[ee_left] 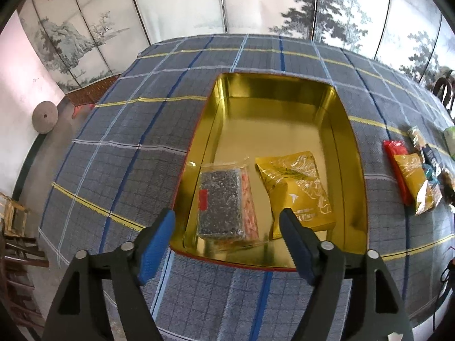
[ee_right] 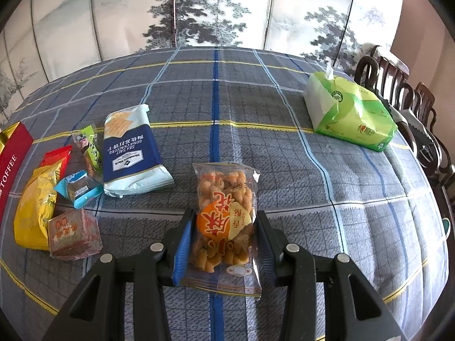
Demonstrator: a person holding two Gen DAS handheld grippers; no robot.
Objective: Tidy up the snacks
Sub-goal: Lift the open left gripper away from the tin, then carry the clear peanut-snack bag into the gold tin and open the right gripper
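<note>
The bag of fried twists [ee_right: 226,216], bracketed by the right gripper [ee_right: 224,241]'s fingers, is best pinched gently mid-body, while the left gripper [ee_left: 227,238]'s fingers are held spread over the tin [ee_left: 352,153].

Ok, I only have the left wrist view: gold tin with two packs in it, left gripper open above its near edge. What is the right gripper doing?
Observer: The right gripper is shut on a clear bag of fried dough twists.
Operator: Is that bag up in the air or on the table?
Observer: I cannot tell; it hangs between the fingers above the checked tablecloth.
Operator: What else is left out there?
Observer: A blue pack of sea salt soda crackers lies left of the bag, next to smaller snacks.
Operator: Anything that isn't a snack?
Observer: A green tissue pack sits at the far right.
</note>
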